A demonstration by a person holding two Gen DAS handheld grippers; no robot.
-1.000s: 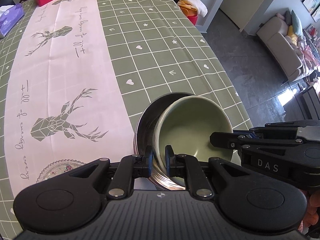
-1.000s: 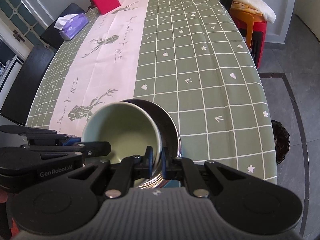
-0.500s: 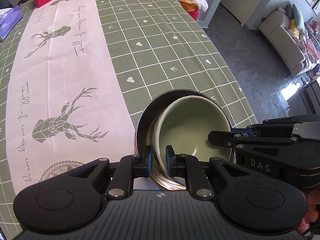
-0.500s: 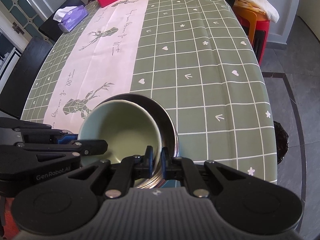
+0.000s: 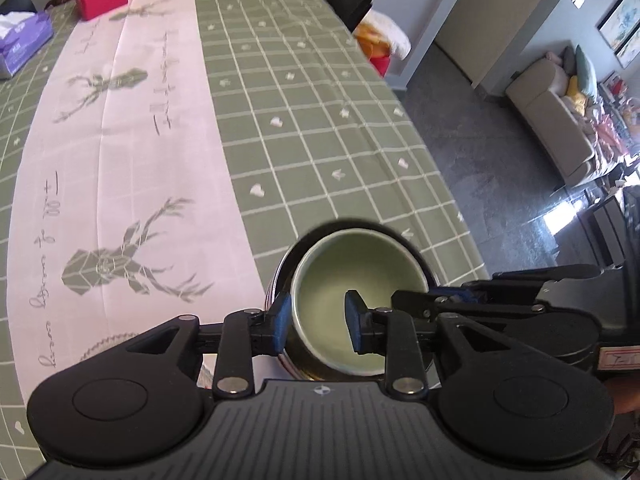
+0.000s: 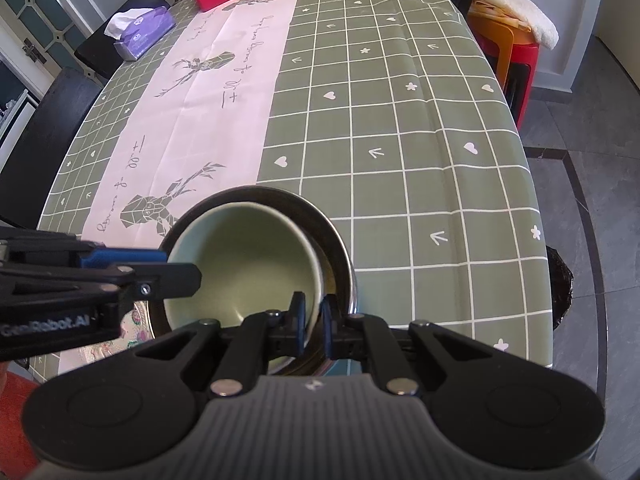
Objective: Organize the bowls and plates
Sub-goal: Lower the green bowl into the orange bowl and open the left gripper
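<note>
Checked-cloth table point(image 6: 400, 152) bearing steel bowl point(image 6: 336, 240), tissues point(image 6: 144, 32)

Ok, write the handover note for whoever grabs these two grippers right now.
Left gripper: jaws have just been opening; they straddle the green bowl rim without pressing.
Right gripper: jaws have only just begun to open; pads are tight against the rim on the opposite side.
Things: green bowl nested in the steel bowl, near the table edge; patterned plate beside them, mostly hidden.
Done: bowls stacked.
Left: free both grippers, then probably sort the plate.
</note>
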